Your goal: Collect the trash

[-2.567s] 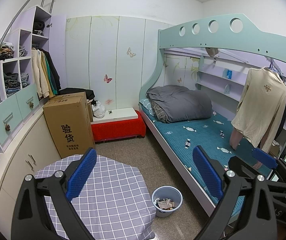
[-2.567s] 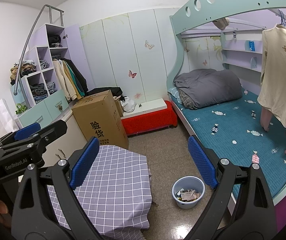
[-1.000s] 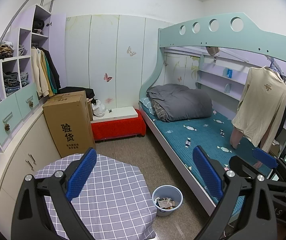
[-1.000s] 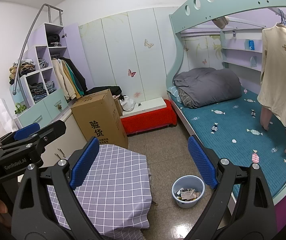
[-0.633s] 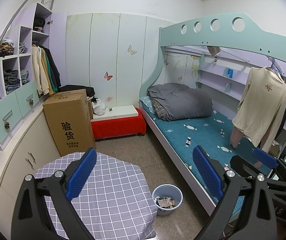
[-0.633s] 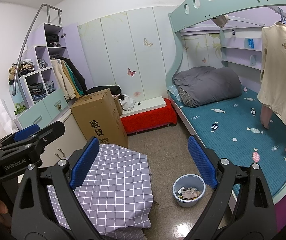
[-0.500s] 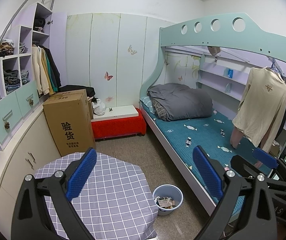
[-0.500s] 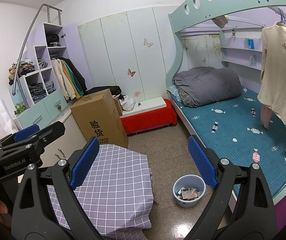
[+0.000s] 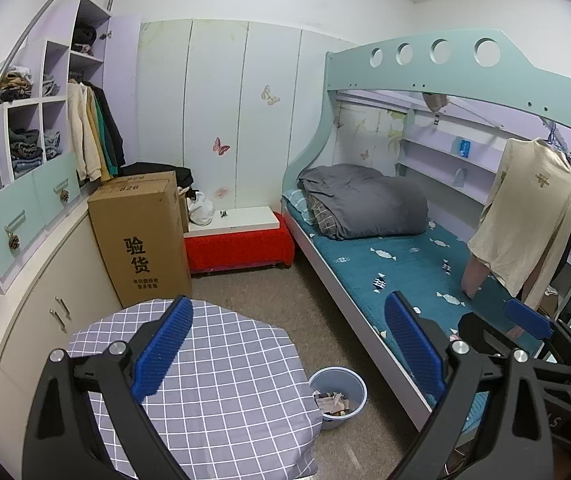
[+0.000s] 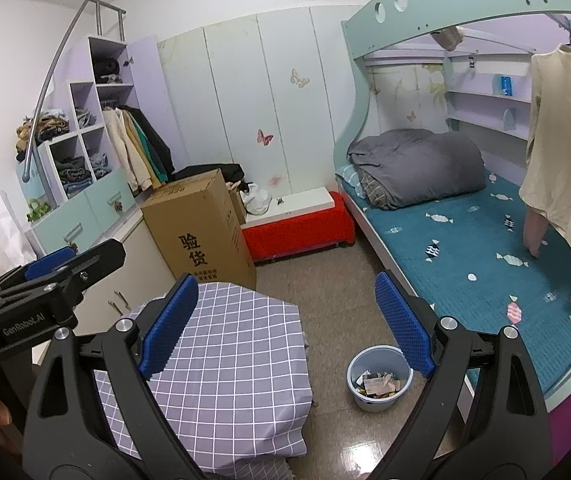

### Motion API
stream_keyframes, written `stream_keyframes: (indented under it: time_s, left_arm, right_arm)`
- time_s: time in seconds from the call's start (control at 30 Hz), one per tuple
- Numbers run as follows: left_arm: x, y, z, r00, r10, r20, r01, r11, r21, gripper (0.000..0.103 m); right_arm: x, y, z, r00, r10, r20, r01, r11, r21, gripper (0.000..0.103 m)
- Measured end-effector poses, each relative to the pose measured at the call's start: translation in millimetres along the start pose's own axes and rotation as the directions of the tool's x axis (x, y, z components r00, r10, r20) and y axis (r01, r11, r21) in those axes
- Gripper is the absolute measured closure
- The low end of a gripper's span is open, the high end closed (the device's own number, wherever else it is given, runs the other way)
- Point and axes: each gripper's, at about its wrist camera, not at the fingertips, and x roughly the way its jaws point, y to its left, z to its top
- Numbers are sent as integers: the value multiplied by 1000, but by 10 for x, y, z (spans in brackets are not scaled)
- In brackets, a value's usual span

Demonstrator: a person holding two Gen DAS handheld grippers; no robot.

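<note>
Both tools are held high over a small bedroom, looking down and forward. The left gripper [image 9: 287,346] stands released, its blue pads spread wide with nothing between them; the right gripper [image 10: 287,326] is spread wide and empty too.

The task's thing, a pale blue waste bin [image 9: 338,397] [image 10: 378,377], sits on the floor near the cameras with crumpled paper scraps [image 10: 377,385] already inside. It stands just beside the right edge of a table covered in a grey checked cloth [image 9: 221,380] [image 10: 229,364], and near the white side rail of the lower bunk [image 9: 349,304] on its right. The bin fills most of the gap between the hanging cloth edge and the bed rail.

Farther off, a strip of speckled brown floor [image 9: 285,304] runs between table and bed toward a low red bench [image 9: 239,246] against the far wall. A tall cardboard box [image 9: 141,240] stands at the far left, close to the table's far edge and beside the cabinet front. On the teal mattress [image 10: 485,256] several small wrapper-like shapes lie scattered; whether they are printed pattern or loose pieces I cannot tell. A folded grey duvet [image 9: 365,206] lies at the far end of the bed, and a cream shirt [image 9: 525,216] hangs over its right side.
</note>
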Motion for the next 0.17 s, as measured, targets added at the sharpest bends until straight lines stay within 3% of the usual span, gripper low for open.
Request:
stream_keyframes:
  time_s: [0.17]
  left_arm:
    - [88,194,-39,999,34,-27,-35,999,-30,8]
  right_arm:
    - [220,144,-37,999,15,-42,-16,1000,-24,14]
